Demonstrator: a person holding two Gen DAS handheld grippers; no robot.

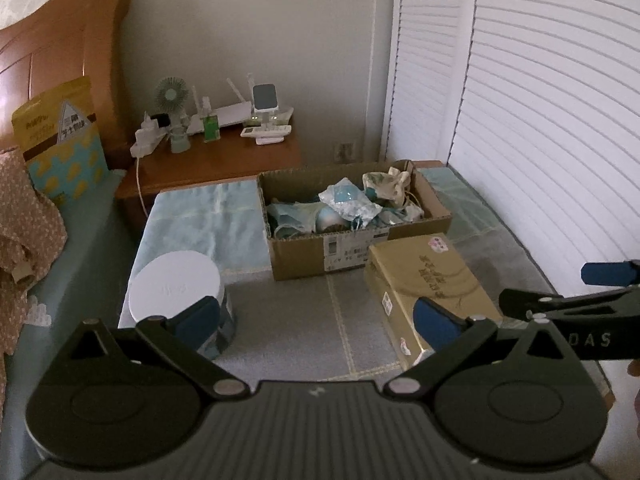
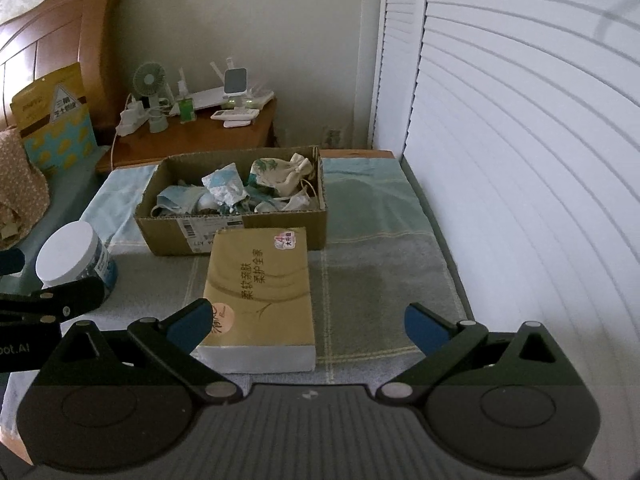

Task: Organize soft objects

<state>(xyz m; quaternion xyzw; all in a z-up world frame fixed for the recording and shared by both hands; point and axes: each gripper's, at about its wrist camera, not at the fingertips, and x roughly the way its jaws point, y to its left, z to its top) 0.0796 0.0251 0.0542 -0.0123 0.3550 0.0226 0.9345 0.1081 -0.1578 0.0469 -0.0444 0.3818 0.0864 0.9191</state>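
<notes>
An open cardboard box (image 1: 304, 254) (image 2: 168, 232) stands on a towel-covered surface and holds several soft items: blue-white cloths (image 1: 348, 200) (image 2: 224, 186) and a beige drawstring pouch (image 1: 386, 186) (image 2: 280, 174). A gold tissue pack (image 1: 428, 284) (image 2: 258, 292) lies in front of it. My left gripper (image 1: 316, 316) is open and empty, above the towel between a white-lidded jar (image 1: 176, 292) (image 2: 70, 256) and the pack. My right gripper (image 2: 308, 322) is open and empty, with the near end of the tissue pack between its fingers' line of view.
A wooden nightstand (image 1: 224, 164) (image 2: 200, 136) behind the box carries a small fan, a router and bottles. A bed with a yellow bag (image 1: 60, 136) and a patterned cloth (image 1: 24, 220) lies left. White louvred doors (image 2: 520, 160) close off the right.
</notes>
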